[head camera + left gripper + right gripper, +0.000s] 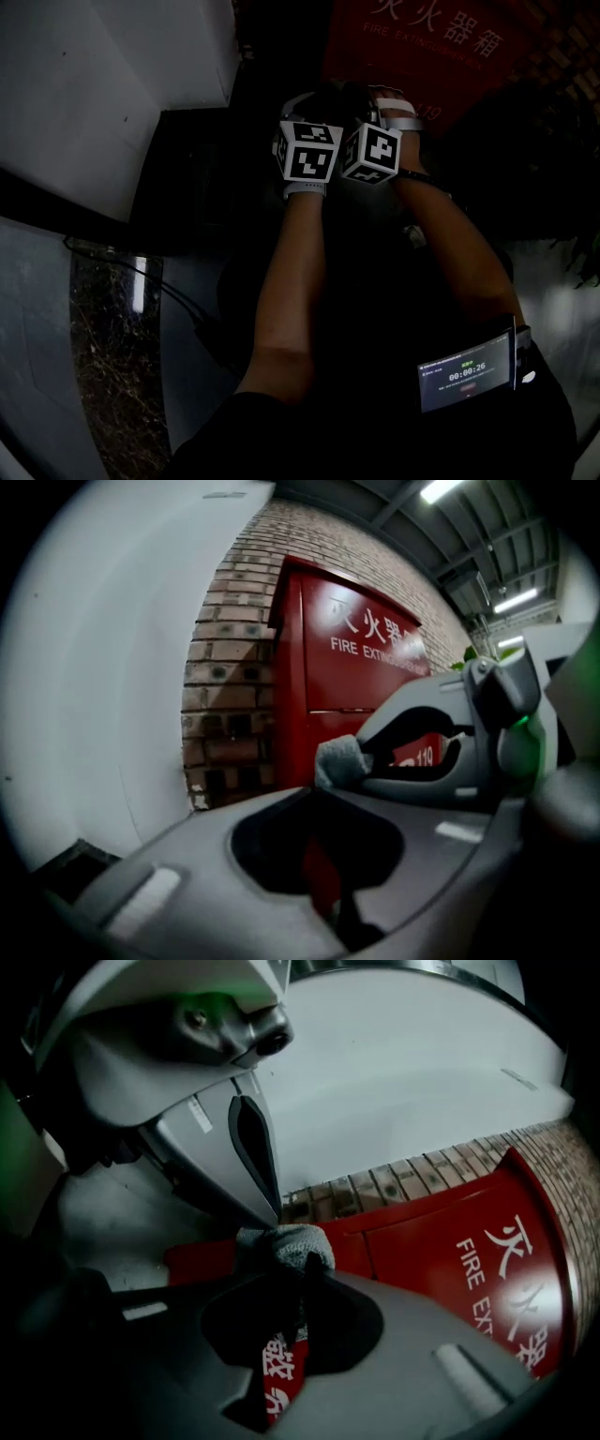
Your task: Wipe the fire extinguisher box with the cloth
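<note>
Right hand-held gripper (305,1262) clamped on cloth (281,1239), fire extinguisher box (441,1232) just beyond

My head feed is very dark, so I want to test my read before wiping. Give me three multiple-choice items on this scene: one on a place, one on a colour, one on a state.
1. What does the fire extinguisher box stand against?
A) a brick wall
B) a glass window
C) a wooden fence

2. What colour is the cloth?
A) yellow
B) blue
C) grey

3. How is the right claw?
A) wide open and empty
B) shut on the cloth
C) shut on a bottle

Answers:
1 A: the left gripper view shows brick courses beside and above the red box.
2 C: both gripper views show the cloth as a grey, fuzzy wad.
3 B: in the right gripper view its jaws close at their tips with the cloth pinched there.
</note>
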The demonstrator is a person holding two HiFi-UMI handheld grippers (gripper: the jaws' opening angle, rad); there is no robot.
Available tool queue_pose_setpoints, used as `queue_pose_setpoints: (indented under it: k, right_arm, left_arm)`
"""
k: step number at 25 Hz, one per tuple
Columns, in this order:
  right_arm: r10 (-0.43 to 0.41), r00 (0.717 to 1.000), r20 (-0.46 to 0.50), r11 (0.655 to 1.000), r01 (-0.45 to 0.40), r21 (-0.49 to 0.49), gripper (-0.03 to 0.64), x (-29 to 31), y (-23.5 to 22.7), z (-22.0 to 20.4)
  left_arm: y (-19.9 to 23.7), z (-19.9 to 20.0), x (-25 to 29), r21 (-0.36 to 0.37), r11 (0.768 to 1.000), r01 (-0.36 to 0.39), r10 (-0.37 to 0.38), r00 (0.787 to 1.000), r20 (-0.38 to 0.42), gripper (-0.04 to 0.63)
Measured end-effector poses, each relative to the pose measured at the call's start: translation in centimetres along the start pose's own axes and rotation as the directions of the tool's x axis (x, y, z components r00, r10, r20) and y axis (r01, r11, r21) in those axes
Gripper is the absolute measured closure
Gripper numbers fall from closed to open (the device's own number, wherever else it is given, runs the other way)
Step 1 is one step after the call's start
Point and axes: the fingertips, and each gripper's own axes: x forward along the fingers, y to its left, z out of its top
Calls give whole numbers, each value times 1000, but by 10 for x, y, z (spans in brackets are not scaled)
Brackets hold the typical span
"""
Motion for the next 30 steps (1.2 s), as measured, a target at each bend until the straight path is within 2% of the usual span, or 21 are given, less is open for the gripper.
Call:
queue_pose_setpoints:
  k: [2, 5, 9, 14, 18, 22, 25, 30]
  right_arm:
    - [-15, 1000, 2, 1000, 15, -11, 584, 5, -2, 3]
    - [-16, 1000, 9, 1000, 17, -18, 584, 11, -2, 4]
    - [-18, 1000, 18, 999, 18, -27, 584, 16, -3, 5]
    - [-29, 999, 29, 999, 29, -30, 584, 14, -4, 4]
    - [-34, 999, 29, 999, 35, -19, 584, 10, -8, -5]
    - [1, 1000, 24, 1000, -1, 11, 584, 6, -2, -20]
    - [-22, 1000, 14, 1000, 22, 8, 584, 1, -8, -31]
    - [-36, 999, -17, 999, 36, 2, 584, -8, -11, -56]
  left_arm:
    - [3, 1, 0, 19, 1000, -19, 19, 1000, -1, 592]
    - [8, 3, 3, 4, 1000, -27, 27, 1000, 5, 592]
    - [10, 0, 6, -26, 999, -19, 19, 1000, -2, 592]
    - [6, 3, 8, -21, 1000, -1, 2, 1000, 11, 592]
    - [-4, 7, 12, -29, 999, 29, -28, 999, 34, 592]
    - [-17, 9, 19, -12, 998, 62, -61, 997, 44, 592]
    - [-31, 13, 23, 6, 995, 100, -100, 993, 60, 592]
    - [-55, 14, 29, -10, 987, 161, -160, 984, 73, 592]
